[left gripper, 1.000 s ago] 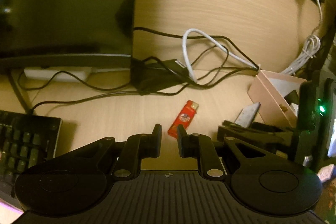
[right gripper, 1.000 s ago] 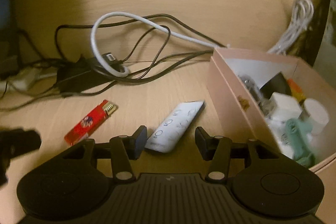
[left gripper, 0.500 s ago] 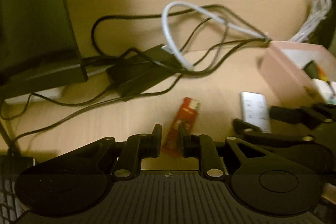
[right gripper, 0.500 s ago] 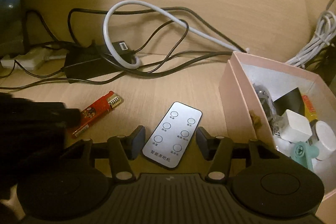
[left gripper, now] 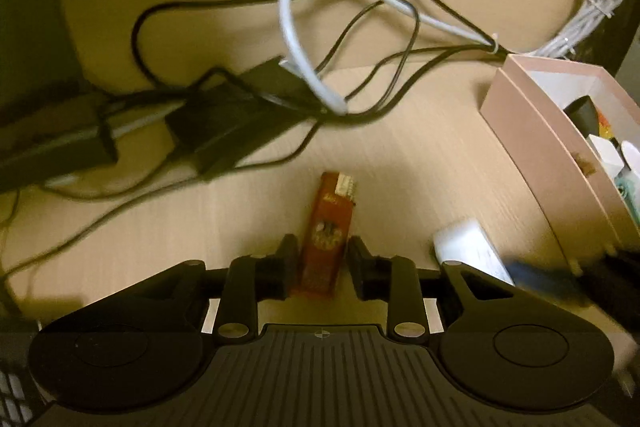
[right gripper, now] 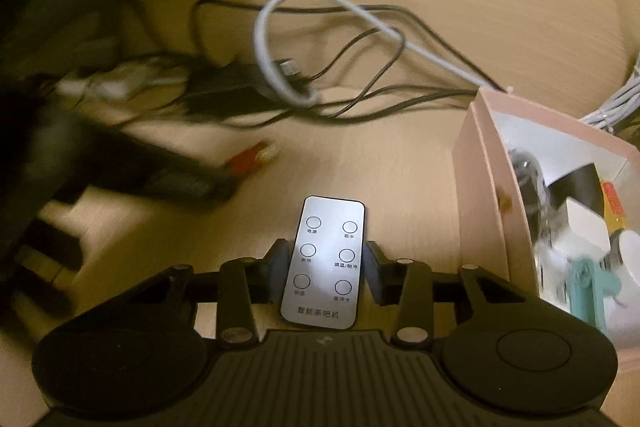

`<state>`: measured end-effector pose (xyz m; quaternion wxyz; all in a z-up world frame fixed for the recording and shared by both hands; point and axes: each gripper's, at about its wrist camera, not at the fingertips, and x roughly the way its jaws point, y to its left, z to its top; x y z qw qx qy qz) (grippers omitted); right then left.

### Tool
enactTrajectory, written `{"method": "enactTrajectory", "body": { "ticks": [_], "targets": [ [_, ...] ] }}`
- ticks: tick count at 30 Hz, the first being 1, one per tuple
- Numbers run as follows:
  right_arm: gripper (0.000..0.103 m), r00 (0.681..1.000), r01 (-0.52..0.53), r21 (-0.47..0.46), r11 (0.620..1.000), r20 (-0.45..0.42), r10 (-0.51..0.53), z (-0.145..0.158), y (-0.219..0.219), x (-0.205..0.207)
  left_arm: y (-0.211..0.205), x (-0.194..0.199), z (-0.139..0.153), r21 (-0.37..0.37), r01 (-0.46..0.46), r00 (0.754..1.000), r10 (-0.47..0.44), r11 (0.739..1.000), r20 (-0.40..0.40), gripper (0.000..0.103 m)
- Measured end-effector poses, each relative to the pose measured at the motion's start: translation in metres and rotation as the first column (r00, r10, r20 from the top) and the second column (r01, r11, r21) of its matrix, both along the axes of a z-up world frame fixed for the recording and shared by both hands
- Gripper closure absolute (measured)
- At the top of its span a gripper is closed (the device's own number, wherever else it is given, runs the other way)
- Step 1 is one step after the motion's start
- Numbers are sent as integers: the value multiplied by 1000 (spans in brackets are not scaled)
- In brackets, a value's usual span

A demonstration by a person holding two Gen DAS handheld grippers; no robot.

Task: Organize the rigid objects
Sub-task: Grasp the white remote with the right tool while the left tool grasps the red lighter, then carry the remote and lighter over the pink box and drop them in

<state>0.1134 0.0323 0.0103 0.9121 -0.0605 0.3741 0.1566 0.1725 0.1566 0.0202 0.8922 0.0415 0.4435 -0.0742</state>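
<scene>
My left gripper (left gripper: pixel 322 267) points down at the wooden bench (left gripper: pixel 160 227), and the red lighter (left gripper: pixel 326 231) lies between its fingers, its metal end pointing away from me. The jaws are opening; I see a small gap on each side of the lighter, so the pads do not press on it. Just right of that gripper lies the white remote control (left gripper: pixel 472 251), partly hidden behind the gripper's body.

My right gripper (right gripper: pixel 326 269) straddles that same remote control (right gripper: pixel 326 263), which lies flat on the bench with its six round buttons facing up. The jaws are closing; the pads stand right at its long edges, and I cannot tell for sure that they are pressing on it yet. In the right wrist view the left gripper (right gripper: pixel 120 171) shows as a dark blur at the left, with the lighter (right gripper: pixel 252 157) at its tip.

The pink cardboard box (right gripper: pixel 476 187) sits on the bench to the right of the remote control, near it but apart. It holds several small items, among them a teal plastic piece (right gripper: pixel 592 287) and a white block (right gripper: pixel 584 219). Behind everything a tangle of black cables (left gripper: pixel 380 27) and a looped white cable (left gripper: pixel 296 39) rests against a black power adapter (left gripper: pixel 228 123).
</scene>
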Motion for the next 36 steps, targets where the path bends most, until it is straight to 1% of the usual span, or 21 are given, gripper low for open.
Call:
{"method": "enactTrajectory", "body": {
  "ticks": [3,7,9,12,14,15,16,18,20,22,23,25,26,27,28,30,32,36],
  "targets": [
    [63,996,-85,5,996,-28,85,2,-9,-28,-4,5,-1,-6,-10,1000,10,1000,9,72],
    [63,983,-171,0,985,-70,170,7,-32,-59,-11,9,-5,13,-3,998,3,1000,66,72],
    [63,981,-172,-3,985,-90,171,8,-49,-69,-16,7,-5,38,6,996,-10,999,92,74],
    [63,980,-166,-3,986,-110,165,10,-76,-81,-22,-1,-3,62,18,994,-24,998,102,76],
    [63,979,-174,-6,985,-107,173,10,-89,-87,-25,-13,-1,53,22,995,-27,998,94,76],
    [61,980,-176,-7,984,-100,175,9,-94,-88,-27,-21,0,50,25,996,-30,998,88,76],
    [56,980,-176,-8,984,-93,175,8,-98,-89,-29,-31,1,48,27,996,-31,998,83,76],
    [52,982,-168,-2,986,-85,168,8,-101,-88,-32,-56,2,39,31,997,-34,999,71,76],
    [50,984,-165,4,986,-72,165,7,-100,-85,-33,-81,3,18,29,998,-30,999,57,76],
    [45,985,-163,11,987,-60,164,6,-95,-82,-32,-107,5,-17,4,999,-3,1000,42,76],
    [45,985,-167,11,986,-51,167,5,-92,-79,-31,-119,5,-39,-13,999,15,999,34,76],
    [46,983,-183,11,983,-26,183,4,-86,-79,-28,-138,6,-71,-44,999,47,996,28,76],
    [48,980,-198,6,980,-16,198,3,-83,-80,-27,-147,7,-85,-60,998,63,995,25,76],
    [61,976,-216,-1,976,-11,216,4,-81,-79,-25,-155,8,-99,-75,997,78,992,23,76],
    [63,967,-253,-7,967,-13,253,5,-79,-80,-24,-163,9,-112,-90,995,93,990,21,76],
    [63,955,-297,-22,955,-30,296,8,-74,-81,-25,-176,12,-128,-102,994,106,987,19,76],
    [63,947,-320,-17,947,-30,319,13,-78,-86,-27,-187,18,-137,-101,994,106,985,31,76],
    [64,944,-327,20,945,-26,328,32,-107,-104,-41,-210,34,-172,-65,997,71,983,31,77]
  ]
}}
